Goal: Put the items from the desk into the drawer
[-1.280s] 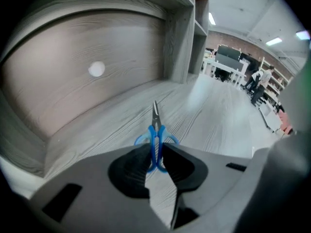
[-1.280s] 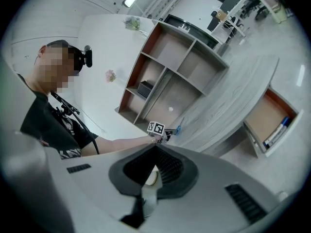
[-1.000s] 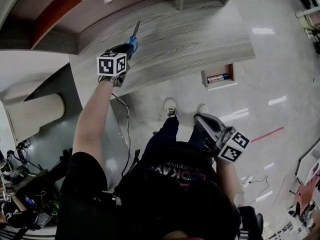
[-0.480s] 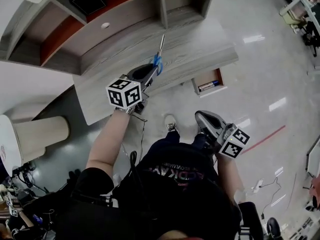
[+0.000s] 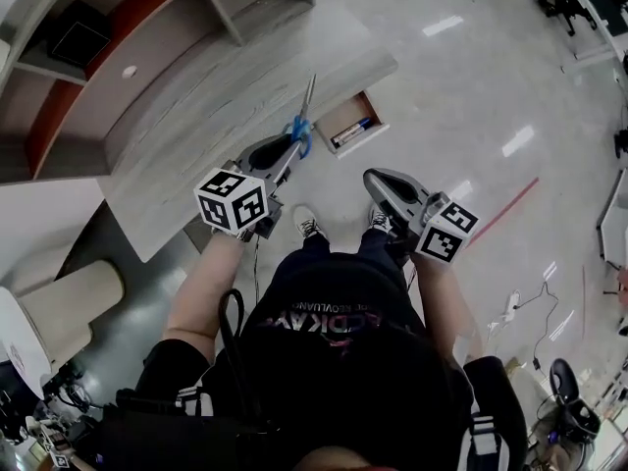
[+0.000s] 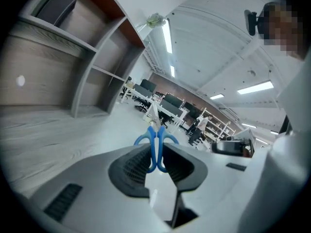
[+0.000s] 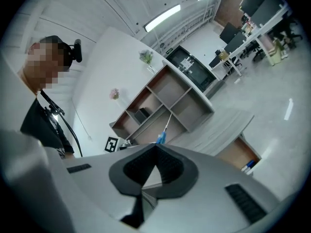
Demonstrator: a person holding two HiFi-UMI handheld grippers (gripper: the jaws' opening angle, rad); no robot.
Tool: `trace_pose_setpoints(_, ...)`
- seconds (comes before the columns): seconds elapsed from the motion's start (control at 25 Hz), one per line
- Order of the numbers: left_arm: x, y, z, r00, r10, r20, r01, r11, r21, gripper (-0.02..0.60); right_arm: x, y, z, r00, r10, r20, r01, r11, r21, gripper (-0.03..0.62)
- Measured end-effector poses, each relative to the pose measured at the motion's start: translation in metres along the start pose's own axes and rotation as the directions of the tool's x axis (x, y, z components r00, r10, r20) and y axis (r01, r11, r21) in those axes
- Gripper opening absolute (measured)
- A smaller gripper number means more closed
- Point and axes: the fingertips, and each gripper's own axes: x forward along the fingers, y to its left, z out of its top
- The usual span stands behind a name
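Blue-handled scissors (image 5: 298, 131) point up and away, blades closed, over the front edge of the grey wooden desk (image 5: 196, 96). My left gripper (image 5: 283, 152) is shut on their handles; the left gripper view shows the handle loops (image 6: 156, 142) pinched between the jaws of the left gripper (image 6: 156, 160). To the right, an open drawer (image 5: 345, 113) juts from the desk with a blue-capped marker (image 5: 351, 130) lying in it. My right gripper (image 5: 375, 181) hangs near my legs, shut with nothing in it. In the right gripper view, the right gripper (image 7: 156, 148) looks toward the scissors (image 7: 162, 136) and the drawer (image 7: 241, 155).
Open shelving (image 5: 147, 8) with red-brown backing rises behind the desk, with a black box (image 5: 74, 29) on one shelf. Shiny pale floor (image 5: 471, 96) spreads to the right. A round beige column (image 5: 69, 302) stands at lower left. Cables lie on the floor (image 5: 515, 307).
My left gripper has lifted the scissors from the desk top and carried them back toward the desk's front edge, nearer the drawer. The right gripper has barely moved.
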Motion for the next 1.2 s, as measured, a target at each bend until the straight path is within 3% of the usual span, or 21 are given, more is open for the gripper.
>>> trace_pose_setpoints(0.32, 0.048, -0.041, -0.04, 0.995, -0.01, -0.103, 0.014, 0.999, 0.045, 0.087, -0.024, -0.049, -0.004, 0.998, -0.047, -0.031, 0.049, 0.997, 0.054, 0.011)
trace_pose_setpoints(0.56, 0.078, -0.048, -0.072, 0.985, 0.025, -0.172, -0.009, 0.996, 0.093, 0.087, -0.026, -0.088, -0.013, 0.996, -0.079, -0.05, 0.083, 0.992, 0.091, 0.011)
trace_pose_setpoints(1.0, 0.135, 0.0, -0.138, 0.949, 0.163, -0.27, -0.14, 0.985, 0.101, 0.087, -0.011, -0.173, -0.05, 0.98, -0.135, -0.149, 0.158, 0.975, 0.155, 0.011)
trace_pose_setpoints(1.2, 0.161, 0.026, -0.158, 0.914, 0.247, -0.322, -0.197, 0.963, 0.182, 0.087, -0.014, -0.195, -0.061, 0.976, -0.134, -0.174, 0.168, 0.966, 0.196, 0.011)
